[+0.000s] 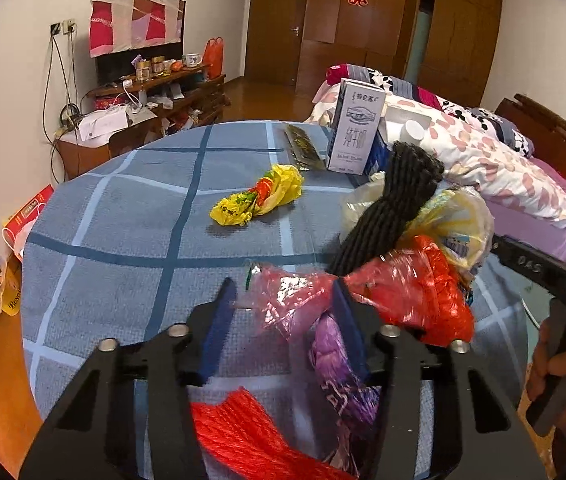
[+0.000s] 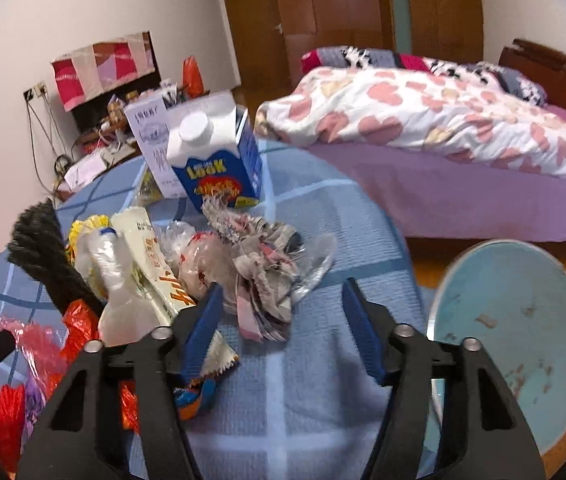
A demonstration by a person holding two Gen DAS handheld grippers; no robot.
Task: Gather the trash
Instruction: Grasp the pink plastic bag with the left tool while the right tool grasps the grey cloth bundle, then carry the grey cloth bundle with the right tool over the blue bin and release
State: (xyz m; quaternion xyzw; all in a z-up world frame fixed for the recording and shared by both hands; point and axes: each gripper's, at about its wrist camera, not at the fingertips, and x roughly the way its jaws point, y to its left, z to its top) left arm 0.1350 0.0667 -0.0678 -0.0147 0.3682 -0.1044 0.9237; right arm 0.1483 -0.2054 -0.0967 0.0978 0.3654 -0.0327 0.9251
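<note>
Left gripper (image 1: 283, 292): fingers partly spread, pink-red plastic bag (image 1: 303, 300) between them, contact not discernible. Right gripper (image 2: 281, 304): fingers spread, crumpled printed wrapper (image 2: 267, 276) lying between tips, not pinched. Trash pile on blue checked desk (image 1: 123, 220); yellow bag (image 1: 259, 196) apart at desk centre. Milk carton (image 2: 219, 152) upright behind pile. Blue bin (image 2: 523, 320) on floor, right of desk.

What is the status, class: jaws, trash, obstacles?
Left gripper jaws astride pink plastic film, grip unclear. Right gripper open around crumpled patterned wrapper. Black ribbed bundle lies across the pile.
</note>
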